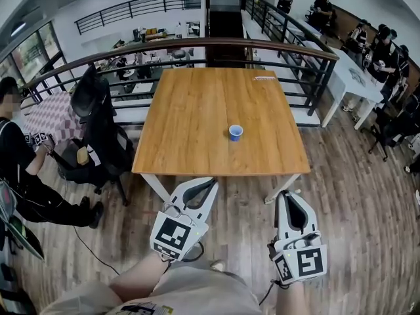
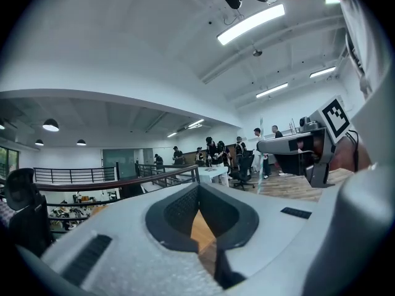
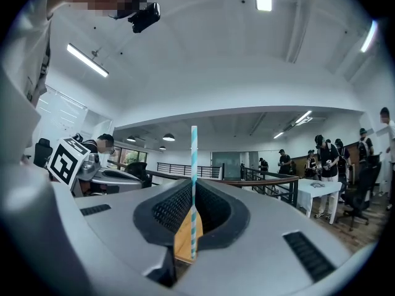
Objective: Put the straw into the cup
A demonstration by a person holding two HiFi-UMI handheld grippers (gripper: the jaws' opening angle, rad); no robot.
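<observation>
A small blue cup point(image 1: 235, 132) stands upright near the middle of the wooden table point(image 1: 197, 110). Both grippers are held low in front of the table's near edge, well short of the cup. My right gripper point(image 1: 287, 194) is shut on a blue-and-white striped straw point(image 3: 194, 165), which stands upright between the jaws and rises above them in the right gripper view point(image 3: 193, 187). My left gripper point(image 1: 212, 182) is shut with nothing in it, its jaws meeting at the tip point(image 2: 198, 189). The straw does not show in the head view.
A small white item point(image 1: 266, 79) lies at the table's far right edge. A black office chair point(image 1: 98, 130) stands at the table's left, with a seated person point(image 1: 20, 156) beyond it. A railing point(image 1: 197, 48) runs behind the table. More people stand by a white table point(image 1: 357, 77) at the right.
</observation>
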